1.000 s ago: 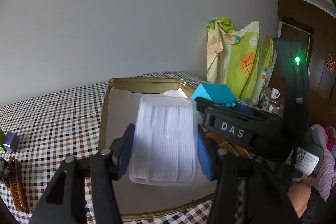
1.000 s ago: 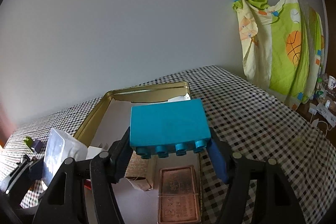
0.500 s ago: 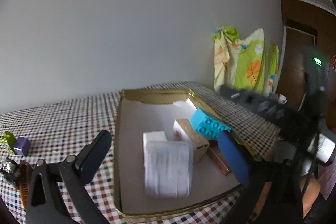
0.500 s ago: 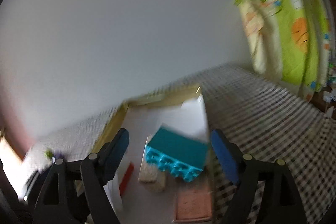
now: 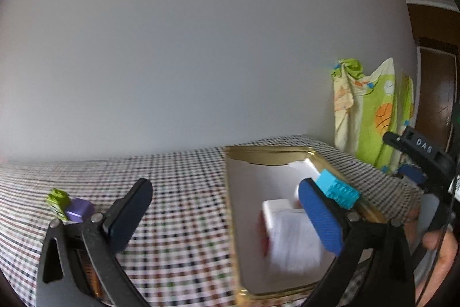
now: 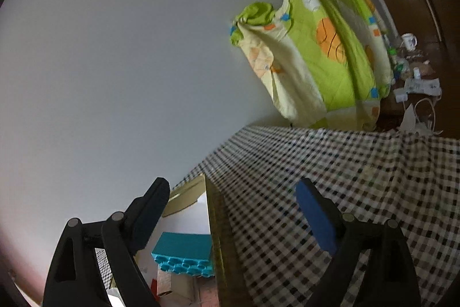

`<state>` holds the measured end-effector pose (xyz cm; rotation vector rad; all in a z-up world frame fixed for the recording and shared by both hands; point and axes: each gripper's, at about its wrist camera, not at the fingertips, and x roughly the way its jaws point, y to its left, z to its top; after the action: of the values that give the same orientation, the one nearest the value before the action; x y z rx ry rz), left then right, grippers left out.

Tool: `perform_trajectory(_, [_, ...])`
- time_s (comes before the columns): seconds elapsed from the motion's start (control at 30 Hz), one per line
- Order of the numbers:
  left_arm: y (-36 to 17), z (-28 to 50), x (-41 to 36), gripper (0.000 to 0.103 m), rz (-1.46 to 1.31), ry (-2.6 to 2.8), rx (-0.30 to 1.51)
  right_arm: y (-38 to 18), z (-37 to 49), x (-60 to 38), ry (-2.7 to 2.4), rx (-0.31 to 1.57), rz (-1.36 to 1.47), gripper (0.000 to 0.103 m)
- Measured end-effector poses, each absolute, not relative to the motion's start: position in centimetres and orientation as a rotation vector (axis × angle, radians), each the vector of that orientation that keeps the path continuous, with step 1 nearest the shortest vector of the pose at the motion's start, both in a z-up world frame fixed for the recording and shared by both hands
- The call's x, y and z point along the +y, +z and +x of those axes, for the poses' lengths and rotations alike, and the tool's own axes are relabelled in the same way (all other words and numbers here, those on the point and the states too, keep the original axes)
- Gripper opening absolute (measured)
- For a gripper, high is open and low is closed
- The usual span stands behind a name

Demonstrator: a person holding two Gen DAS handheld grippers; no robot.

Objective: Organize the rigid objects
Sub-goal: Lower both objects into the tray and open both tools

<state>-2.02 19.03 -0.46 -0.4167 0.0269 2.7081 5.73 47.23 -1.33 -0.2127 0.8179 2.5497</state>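
The left tongs [image 5: 227, 209] stand released, spread wide with nothing between the pads; their jaws have just been opening. The dark left pad hangs over the checked surface [image 5: 178, 192], while the blue right pad crosses in front of the gold tray [image 5: 230, 220]. Just beyond and below that pad, inside the tray, lies the white ribbed box [image 5: 293, 243], blurred, resting on the tray's pale floor against a second white box [image 5: 277, 207] behind it. A sliver of red shows at the left edge of these boxes; what it belongs to cannot be told. Farther back, near the tray's right rim, the turquoise block [image 5: 339, 190] sits tilted, studs facing sideways, clear of the tongs.

The right tongs [image 6: 233, 206] are also released and hold nothing; their jaws have just been opening. In this tilted view the turquoise block [image 6: 184, 255] lies low between the left finger and the tray's gold rim [image 6: 218, 235], inside the tray, resting on a brown carton [image 6: 165, 282]. The blue right pad hangs over bare checked cloth outside the tray.

To the left on the surface, well apart from the tray, a purple cube [image 5: 80, 208] touches a green piece [image 5: 58, 199]. Beyond the far edge a green and yellow quilt [image 6: 313, 53] hangs by the wall
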Motion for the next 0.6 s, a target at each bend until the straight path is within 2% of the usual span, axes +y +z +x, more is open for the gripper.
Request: perform_trajectory(0.6, [-1.9,-3.7,13.5,0.103,-0.573,2.77,0.048,-1.2,5.8,43.1,2.532,0.573,-0.187,0.091])
